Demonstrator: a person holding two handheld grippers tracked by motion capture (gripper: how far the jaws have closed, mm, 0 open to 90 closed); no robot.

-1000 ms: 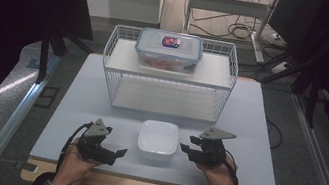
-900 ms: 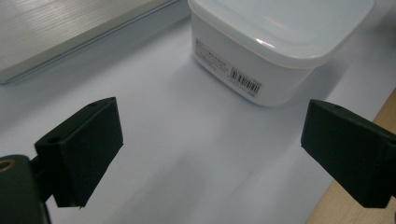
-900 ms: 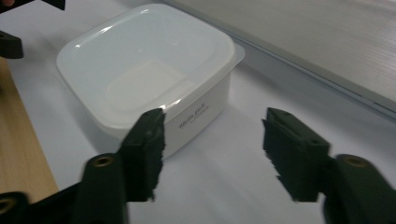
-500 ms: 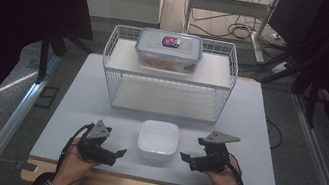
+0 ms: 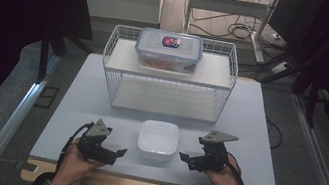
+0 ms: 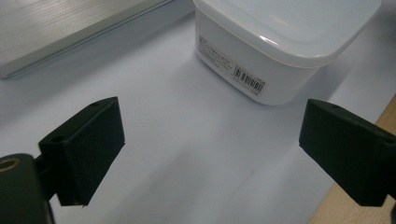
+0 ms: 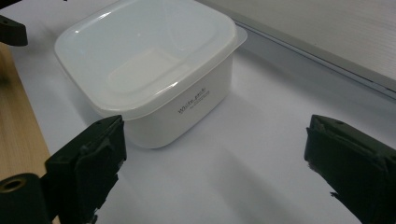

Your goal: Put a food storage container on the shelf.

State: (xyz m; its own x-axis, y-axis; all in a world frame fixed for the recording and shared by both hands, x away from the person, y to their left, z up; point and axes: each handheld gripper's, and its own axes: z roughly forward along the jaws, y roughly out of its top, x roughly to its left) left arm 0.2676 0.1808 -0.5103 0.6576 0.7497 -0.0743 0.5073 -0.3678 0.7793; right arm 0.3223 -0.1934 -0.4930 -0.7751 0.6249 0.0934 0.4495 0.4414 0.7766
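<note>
Plastic, white and slightly glossy: the small square container (image 5: 158, 141) with rounded corners sits near the front edge of the table (image 5: 74, 103), closed by a translucent lid with a shallow raised rim. A barcode sticker (image 6: 249, 82) shows on one side wall, small printed lettering on another. It stands between the two tools, touching neither. The left gripper (image 5: 117, 152) rests just to one side of it, black blocky jaws spread wide with nothing but bare tabletop between them. The right gripper (image 5: 185, 157) lies on the other side, and its jaws have just been opening; they now stand wide, and nothing is between them either. Each tool carries a grey three-cornered plate on top and a trailing cable.

The tabletop is a matte, pale sheet, smooth, with a wooden strip along the near edge. Farther back stands a white wire rack (image 5: 169, 75) with two flat shelves; on its upper shelf sits a clear lidded box (image 5: 168, 49) holding what may be something orange, hard to tell from here. Around the table the room is dim, with grey speckled floor, metal rails and loose cables behind.
</note>
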